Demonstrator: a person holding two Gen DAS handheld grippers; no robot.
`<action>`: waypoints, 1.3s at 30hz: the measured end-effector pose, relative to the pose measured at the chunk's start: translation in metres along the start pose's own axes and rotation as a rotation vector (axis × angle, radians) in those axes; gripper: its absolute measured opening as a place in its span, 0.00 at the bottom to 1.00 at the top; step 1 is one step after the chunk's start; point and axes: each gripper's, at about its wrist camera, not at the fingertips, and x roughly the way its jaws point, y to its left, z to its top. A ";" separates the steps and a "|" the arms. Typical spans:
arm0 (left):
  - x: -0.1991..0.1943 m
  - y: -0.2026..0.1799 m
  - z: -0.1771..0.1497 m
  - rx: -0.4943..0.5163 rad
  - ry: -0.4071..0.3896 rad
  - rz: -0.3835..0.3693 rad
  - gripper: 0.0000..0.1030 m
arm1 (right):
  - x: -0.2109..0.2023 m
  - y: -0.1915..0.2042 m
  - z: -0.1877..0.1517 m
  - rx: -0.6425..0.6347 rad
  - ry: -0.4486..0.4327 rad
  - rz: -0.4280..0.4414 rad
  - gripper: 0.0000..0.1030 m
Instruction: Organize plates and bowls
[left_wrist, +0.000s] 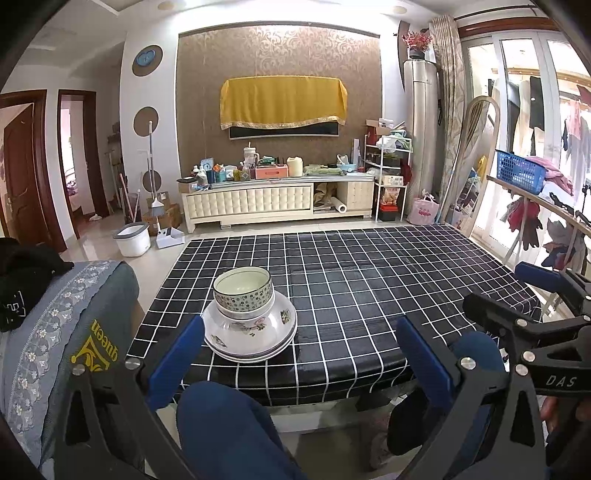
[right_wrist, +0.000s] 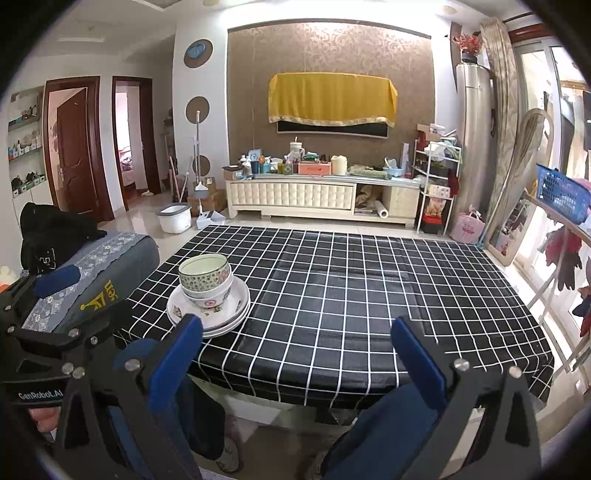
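Observation:
A stack of dishes stands near the front left corner of the black checked table (left_wrist: 369, 295). Nested bowls (left_wrist: 243, 293) sit on a pile of white flowered plates (left_wrist: 251, 338). From the right wrist view the same bowls (right_wrist: 205, 282) and plates (right_wrist: 214, 314) lie left of centre. My left gripper (left_wrist: 299, 354) is open with blue pads, held before the table's front edge, and nothing is between its fingers. My right gripper (right_wrist: 295, 349) is also open and empty, to the right of the stack. The right gripper (left_wrist: 524, 295) also shows at the right edge of the left wrist view.
A sofa arm with a grey embroidered cover (left_wrist: 74, 332) and black cloth flanks the table on the left. The person's knees in blue trousers (left_wrist: 229, 424) are below the table edge. A cluttered TV cabinet (left_wrist: 280, 199) stands far behind; a drying rack with a blue basket (left_wrist: 521, 171) lines the right.

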 end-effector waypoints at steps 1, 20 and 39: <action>0.000 0.000 0.000 -0.001 0.001 0.000 1.00 | 0.000 0.000 0.000 0.000 0.000 0.001 1.00; -0.002 -0.008 -0.001 0.013 0.004 -0.001 1.00 | -0.004 0.000 0.001 0.008 -0.009 -0.007 1.00; -0.005 -0.011 -0.004 0.002 0.010 -0.008 1.00 | -0.006 -0.001 -0.002 0.011 -0.016 -0.011 1.00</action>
